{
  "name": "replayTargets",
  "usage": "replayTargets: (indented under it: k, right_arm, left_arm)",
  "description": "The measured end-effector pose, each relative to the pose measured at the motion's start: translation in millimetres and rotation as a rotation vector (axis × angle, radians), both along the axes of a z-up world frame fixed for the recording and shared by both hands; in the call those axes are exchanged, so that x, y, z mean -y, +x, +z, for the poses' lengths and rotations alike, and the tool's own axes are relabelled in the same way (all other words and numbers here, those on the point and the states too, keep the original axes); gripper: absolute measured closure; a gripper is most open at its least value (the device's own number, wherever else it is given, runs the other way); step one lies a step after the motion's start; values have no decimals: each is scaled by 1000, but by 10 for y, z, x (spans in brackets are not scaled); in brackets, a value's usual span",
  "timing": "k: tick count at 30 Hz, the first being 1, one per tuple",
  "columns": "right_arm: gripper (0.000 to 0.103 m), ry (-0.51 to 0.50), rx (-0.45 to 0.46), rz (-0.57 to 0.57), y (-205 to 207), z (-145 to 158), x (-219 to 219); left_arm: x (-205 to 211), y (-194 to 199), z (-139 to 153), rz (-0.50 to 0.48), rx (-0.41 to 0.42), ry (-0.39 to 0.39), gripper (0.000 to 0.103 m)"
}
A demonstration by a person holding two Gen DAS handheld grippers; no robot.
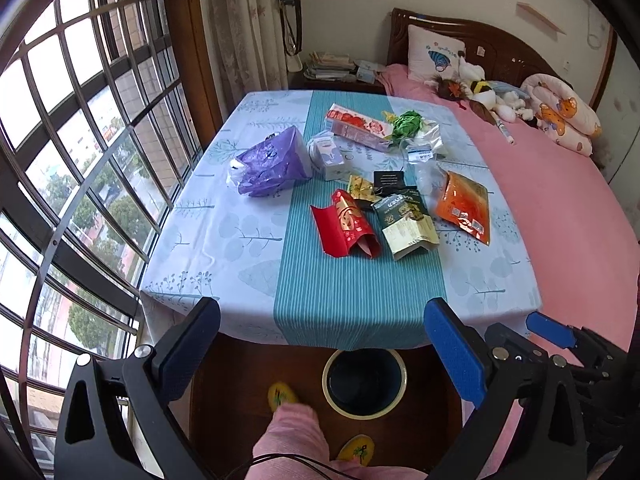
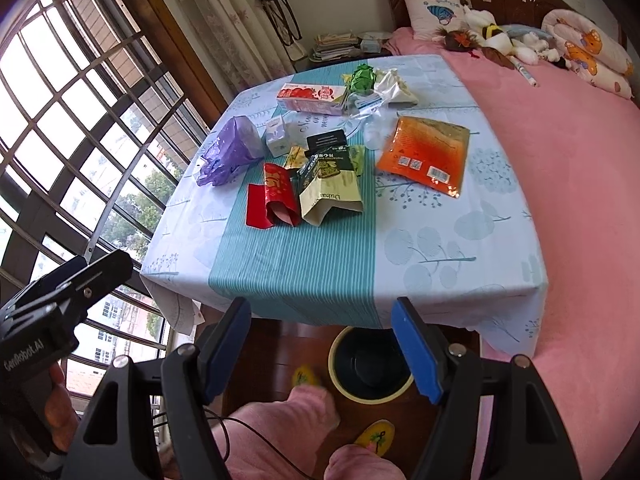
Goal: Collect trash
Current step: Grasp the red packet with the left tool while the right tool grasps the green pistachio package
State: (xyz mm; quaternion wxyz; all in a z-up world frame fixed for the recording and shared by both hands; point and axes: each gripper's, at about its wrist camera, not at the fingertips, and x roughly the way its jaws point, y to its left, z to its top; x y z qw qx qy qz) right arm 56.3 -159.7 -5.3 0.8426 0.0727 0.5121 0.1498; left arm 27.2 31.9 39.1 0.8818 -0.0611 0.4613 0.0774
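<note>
Nothing looks collected yet. The trash lies spread over the middle and far part of the table (image 2: 440, 264): a purple bag (image 1: 272, 162), a red packet (image 1: 346, 224), a green-and-cream pouch (image 1: 406, 222), an orange pouch (image 1: 464, 206), a long red box (image 1: 356, 124), a small white box (image 1: 326, 156) and crumpled wrappers (image 1: 408, 126). The bin (image 1: 364, 384) stands on the floor just under the near table edge, seemingly empty. The left gripper (image 1: 320, 344) and right gripper (image 2: 322, 348) both hang before that edge, jaws apart, holding nothing. Every piece remains to be picked up and dropped in.
</note>
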Motion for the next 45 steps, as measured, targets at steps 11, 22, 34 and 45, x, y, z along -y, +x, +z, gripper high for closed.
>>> replayTargets:
  k: [11, 22, 34, 45]
  right_arm:
    - [30, -1, -77, -55, 559, -207, -87]
    - [30, -29, -119, -102, 1520, -456, -185]
    - [30, -60, -236, -13, 1942, -966, -450]
    - [36, -6, -281, -6, 1927, -1114, -535]
  left_arm:
    - [-478, 950, -427, 52, -162, -234, 2]
    - [-469, 2038, -1082, 29, -343, -254, 2]
    - [-435, 2387, -1661, 22, -503, -274, 2]
    - [-398, 2340, -1823, -17, -507, -402, 65]
